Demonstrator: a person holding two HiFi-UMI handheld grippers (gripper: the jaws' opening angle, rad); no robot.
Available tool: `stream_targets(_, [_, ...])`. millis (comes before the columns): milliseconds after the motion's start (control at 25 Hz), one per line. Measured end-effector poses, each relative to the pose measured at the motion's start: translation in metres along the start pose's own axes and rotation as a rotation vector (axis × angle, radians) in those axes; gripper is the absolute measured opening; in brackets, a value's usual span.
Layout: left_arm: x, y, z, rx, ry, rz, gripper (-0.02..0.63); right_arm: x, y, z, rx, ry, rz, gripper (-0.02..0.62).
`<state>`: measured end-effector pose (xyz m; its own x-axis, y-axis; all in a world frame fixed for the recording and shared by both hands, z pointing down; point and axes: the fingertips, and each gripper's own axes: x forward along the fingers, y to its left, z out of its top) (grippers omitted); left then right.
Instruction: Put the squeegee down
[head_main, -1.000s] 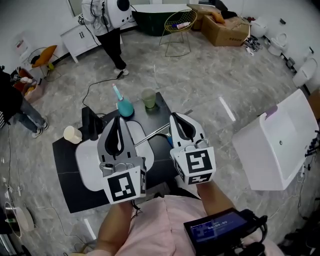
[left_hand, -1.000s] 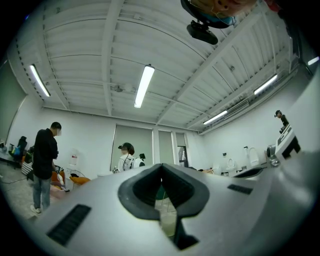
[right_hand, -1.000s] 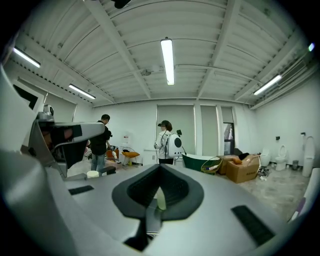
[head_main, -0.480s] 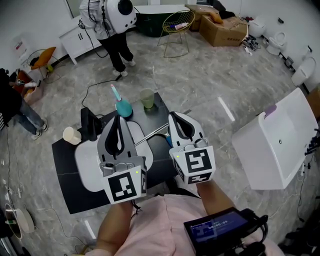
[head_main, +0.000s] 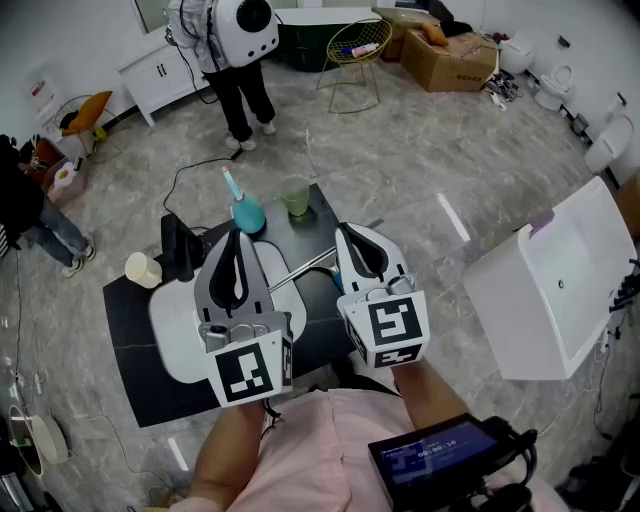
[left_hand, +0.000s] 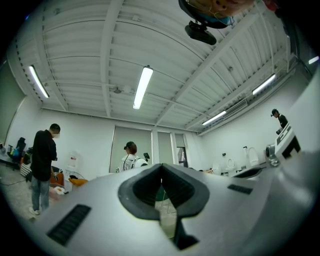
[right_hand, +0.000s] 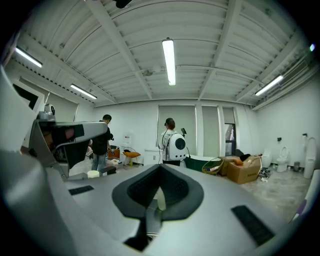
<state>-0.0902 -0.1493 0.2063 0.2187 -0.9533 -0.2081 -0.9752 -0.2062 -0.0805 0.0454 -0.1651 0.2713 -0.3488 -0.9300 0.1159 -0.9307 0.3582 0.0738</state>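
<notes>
Left claw (head_main: 238, 245) and right claw (head_main: 355, 240) both closed, empty. Squeegee (head_main: 303, 267) seemingly flat on table (head_main: 135, 340), eight o'clock of right claw. Set-down looks done; next, likely: lift clear without snagging handle.

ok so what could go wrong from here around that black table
The metal rod slants over the white basin's edge, between the left gripper and the right gripper, both shut. I can't tell if either grips it, so a sideways move might drag or knock it. The teal bottle and green cup stand just beyond the gripper tips, so a forward push could tip them.
</notes>
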Motion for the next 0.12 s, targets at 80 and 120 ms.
stream_targets(80, [0.0000, 0.0003, -0.0003, -0.003, 0.005, 0.006, 0.009, 0.0000, -0.0001, -0.0012, 0.001, 0.004, 0.001, -0.002])
stream_targets(120, [0.0001, 0.0007, -0.0004, -0.006, 0.008, 0.011, 0.009, 0.0001, -0.0003, -0.0018, 0.001, 0.006, 0.001, -0.002])
